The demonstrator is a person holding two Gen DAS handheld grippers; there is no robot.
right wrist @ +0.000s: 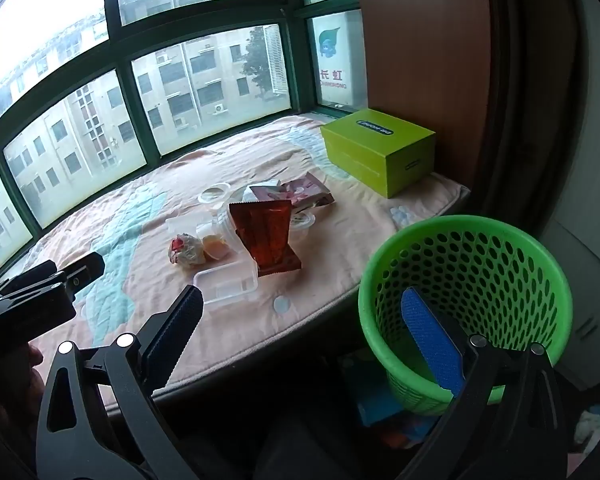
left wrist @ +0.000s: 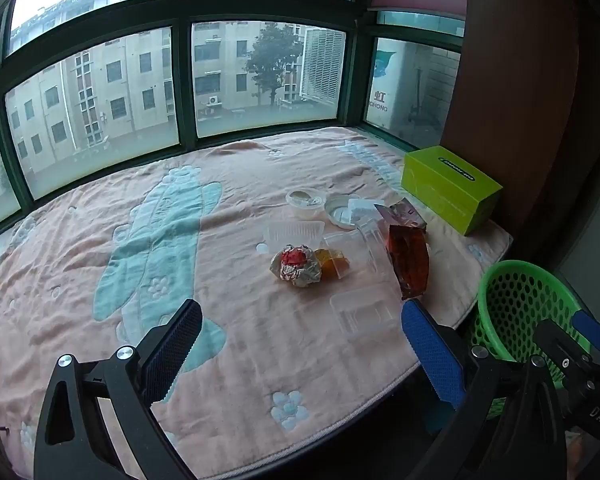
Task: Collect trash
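Observation:
Trash lies on a pink blanket point(left wrist: 240, 320) on a window seat: a crumpled foil wrapper point(left wrist: 296, 266), an orange-filled clear cup point(left wrist: 332, 264), a red snack bag point(left wrist: 408, 266), a pink packet point(left wrist: 406, 212), clear plastic trays point(left wrist: 362, 314) and round lids point(left wrist: 306, 200). The same pile shows in the right wrist view: wrapper point(right wrist: 186, 254), red bag point(right wrist: 268, 236), tray point(right wrist: 226, 286). A green perforated bin point(right wrist: 466, 300) stands off the seat's right edge, also in the left wrist view point(left wrist: 528, 308). My left gripper point(left wrist: 300, 354) is open and empty, short of the pile. My right gripper point(right wrist: 302, 340) is open and empty beside the bin.
A lime-green box point(left wrist: 450, 188) sits at the seat's far right corner against a brown panel point(right wrist: 420, 52). Green-framed windows point(left wrist: 184, 80) run along the back. The right gripper's body shows at the left view's right edge point(left wrist: 572, 364); the left gripper's shows at the right view's left edge point(right wrist: 40, 292).

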